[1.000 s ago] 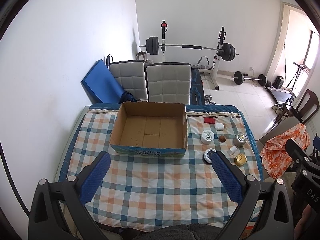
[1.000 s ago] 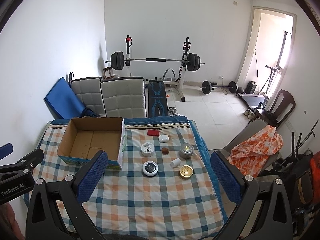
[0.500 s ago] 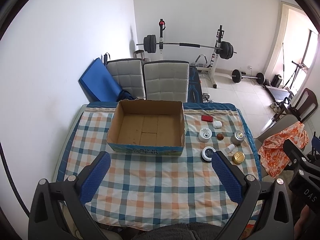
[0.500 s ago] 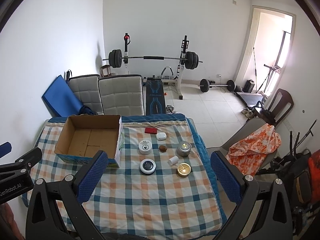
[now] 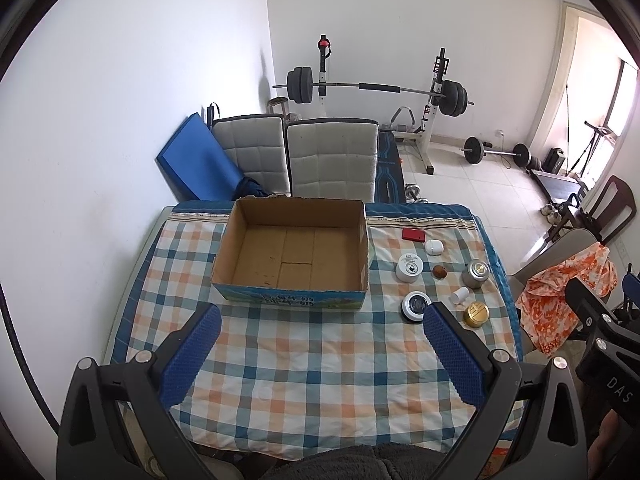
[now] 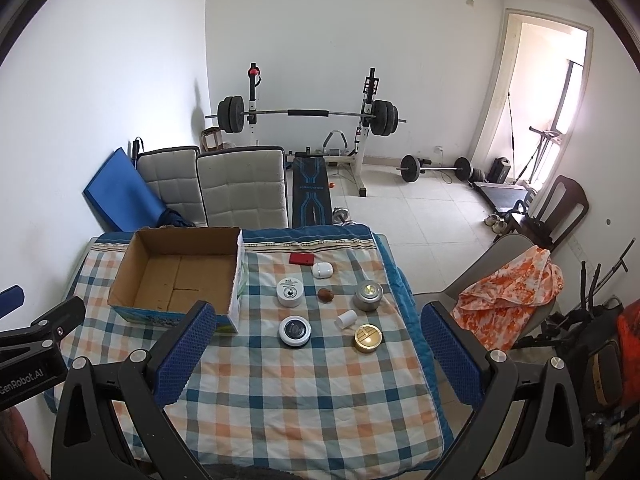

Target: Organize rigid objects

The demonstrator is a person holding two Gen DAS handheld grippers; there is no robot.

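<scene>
Both cameras have pulled back from the table (image 5: 320, 360) over the last second. Largest to smallest: cardboard box (image 5: 292, 256) sits empty; two jars, tins and small pieces (image 6: 328, 304) wait beside it, none packed. Left gripper (image 5: 320, 352) and right gripper (image 6: 316, 348) fingers are spread, empty.

box (image 5: 290, 256) left on table (image 5: 304, 376), jars (image 5: 409, 267) right of it

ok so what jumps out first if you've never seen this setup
An open, empty cardboard box sits on the checked tablecloth, with small jars and tins, such as a gold tin, clustered to its right. Behind the table stands a barbell rack. Both grippers are open and hold nothing.
</scene>
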